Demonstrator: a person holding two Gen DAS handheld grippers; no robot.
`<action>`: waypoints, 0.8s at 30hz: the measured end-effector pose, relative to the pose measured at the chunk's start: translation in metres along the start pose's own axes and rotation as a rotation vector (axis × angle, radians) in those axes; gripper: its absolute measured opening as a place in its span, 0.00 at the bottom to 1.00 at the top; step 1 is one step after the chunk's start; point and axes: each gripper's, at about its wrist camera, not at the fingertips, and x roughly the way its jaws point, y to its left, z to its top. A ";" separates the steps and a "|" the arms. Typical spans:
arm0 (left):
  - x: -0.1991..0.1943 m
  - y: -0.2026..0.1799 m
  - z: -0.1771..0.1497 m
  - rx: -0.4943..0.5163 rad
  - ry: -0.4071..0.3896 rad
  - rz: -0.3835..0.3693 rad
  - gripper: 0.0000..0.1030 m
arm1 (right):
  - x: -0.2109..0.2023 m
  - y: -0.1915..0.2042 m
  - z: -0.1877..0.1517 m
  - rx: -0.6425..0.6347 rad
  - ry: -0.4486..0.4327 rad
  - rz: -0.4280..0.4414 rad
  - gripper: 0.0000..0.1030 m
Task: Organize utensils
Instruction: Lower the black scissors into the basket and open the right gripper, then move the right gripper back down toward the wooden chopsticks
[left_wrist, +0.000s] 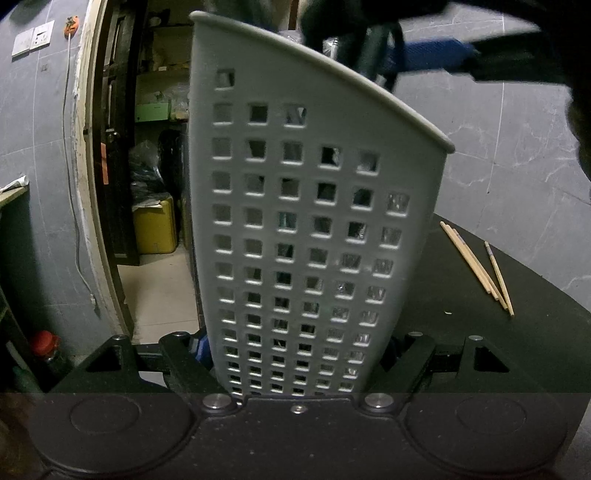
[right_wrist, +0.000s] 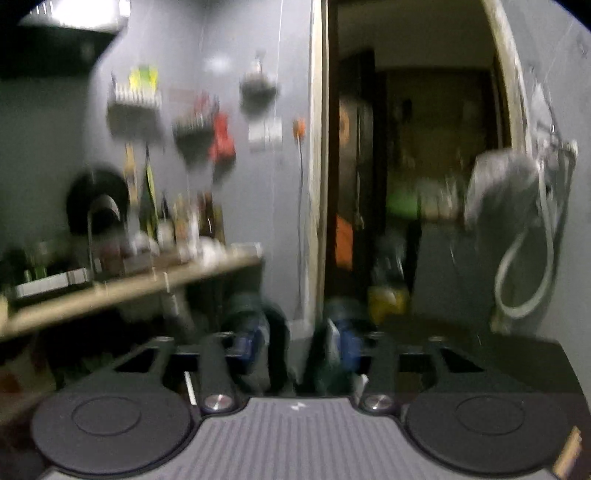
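My left gripper (left_wrist: 295, 354) is shut on a grey perforated utensil holder (left_wrist: 295, 221), which stands upright between the fingers and fills the middle of the left wrist view. Several wooden chopsticks (left_wrist: 480, 269) lie on the black table (left_wrist: 535, 332) to its right. The other gripper (left_wrist: 436, 55), blue and black, shows blurred above the holder's rim. In the right wrist view, my right gripper (right_wrist: 299, 354) has its fingers close together with a narrow gap; the view is blurred and I see nothing held. The holder shows there as a blurred grey shape (right_wrist: 498, 192) at the right.
An open doorway (left_wrist: 155, 184) with a yellow container (left_wrist: 155, 229) lies behind the holder. A counter (right_wrist: 129, 288) with a faucet and bottles runs along the left wall. A hose (right_wrist: 528, 266) hangs on the right wall.
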 end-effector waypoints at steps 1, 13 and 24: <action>0.000 -0.001 0.000 0.001 0.001 0.001 0.78 | -0.003 0.000 -0.003 -0.008 0.021 0.006 0.67; 0.001 -0.003 0.000 0.005 0.002 0.010 0.78 | -0.042 0.014 -0.018 -0.058 0.019 0.018 1.00; 0.002 -0.002 0.000 0.002 0.006 0.009 0.79 | -0.067 -0.021 -0.093 0.204 0.016 -0.360 1.00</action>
